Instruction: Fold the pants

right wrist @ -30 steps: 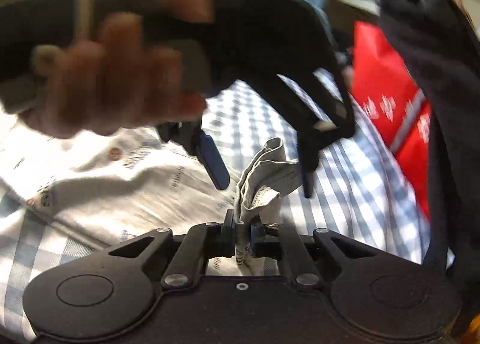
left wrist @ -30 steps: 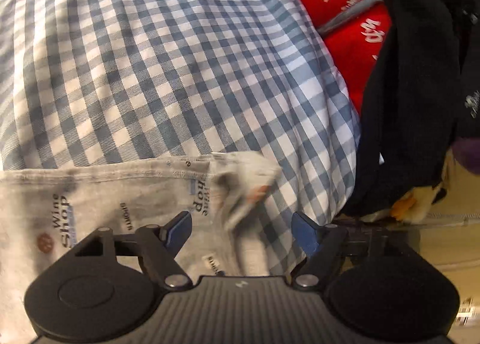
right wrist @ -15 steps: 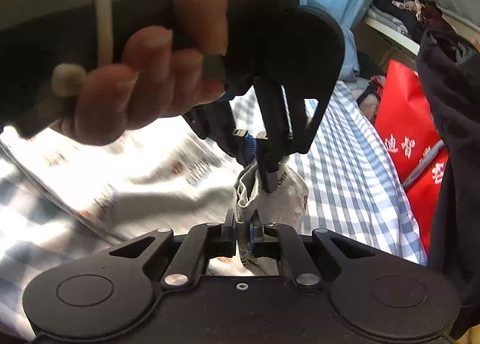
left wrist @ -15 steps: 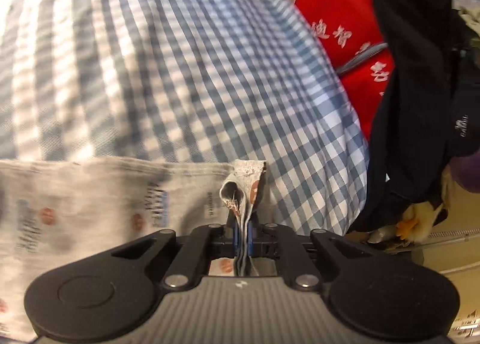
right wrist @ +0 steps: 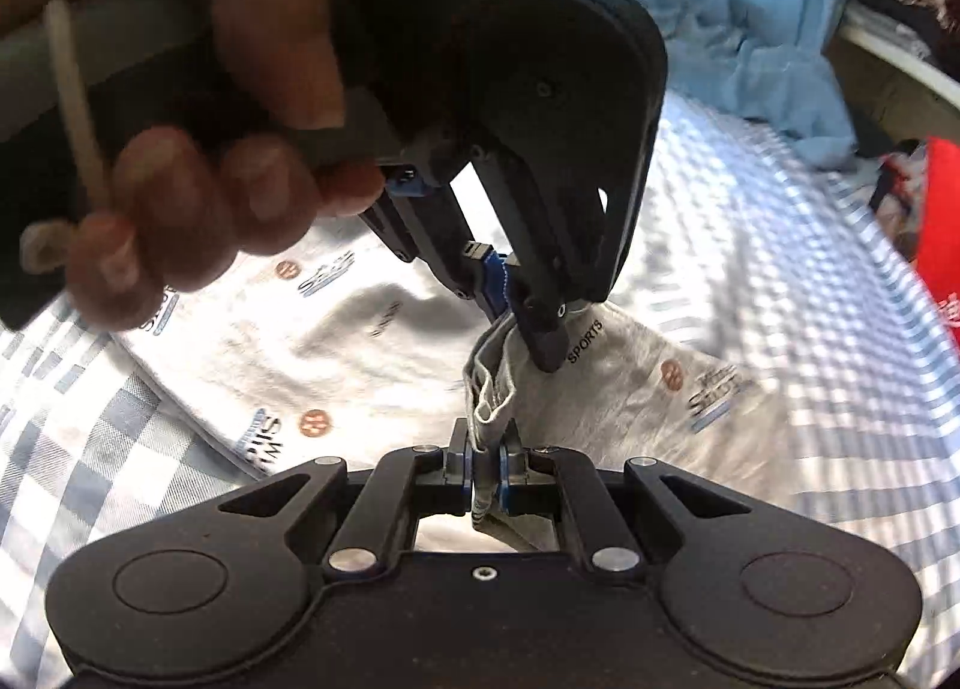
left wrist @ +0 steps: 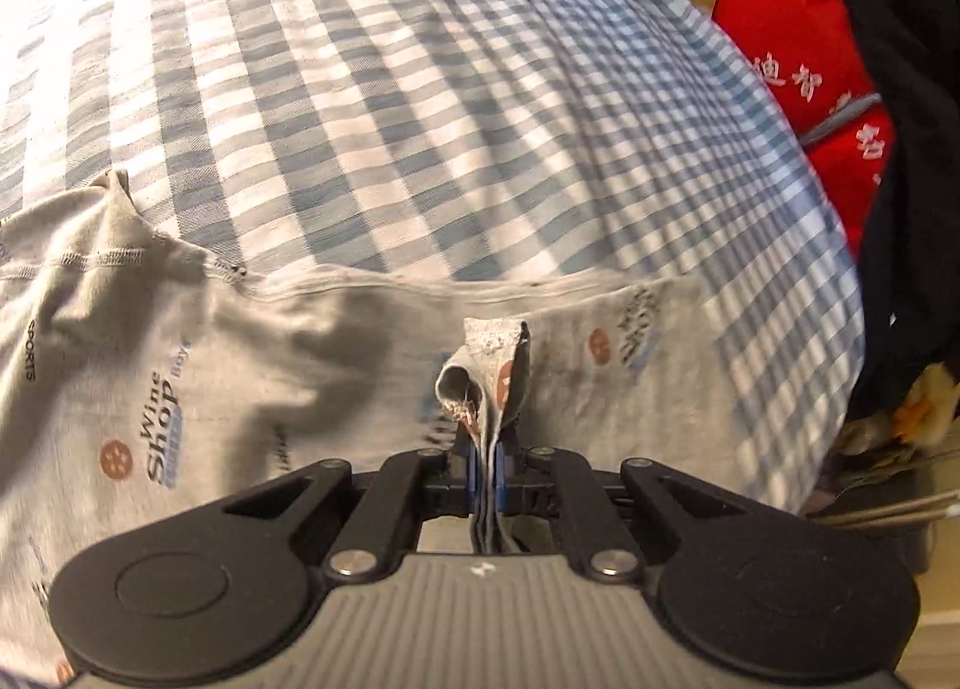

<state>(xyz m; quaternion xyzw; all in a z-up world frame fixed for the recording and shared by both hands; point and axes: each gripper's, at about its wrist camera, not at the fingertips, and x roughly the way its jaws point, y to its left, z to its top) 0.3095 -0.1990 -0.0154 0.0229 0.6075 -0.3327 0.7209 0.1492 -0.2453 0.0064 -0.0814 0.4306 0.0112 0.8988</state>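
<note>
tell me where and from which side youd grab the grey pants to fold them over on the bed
Grip the pants at the hem edge, from above, as both grippers do now. The left gripper and the right gripper are each shut on a bunched bit of that edge. The cloth lies flat and limp on the checked sheet, so two pinches on one edge should keep it straight.

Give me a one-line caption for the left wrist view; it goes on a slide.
Left gripper pinches a bunched edge of the grey printed pants over a blue checked sheet.

Grey printed pants [left wrist: 180,389] on a blue-white checked sheet [left wrist: 420,89].
</note>
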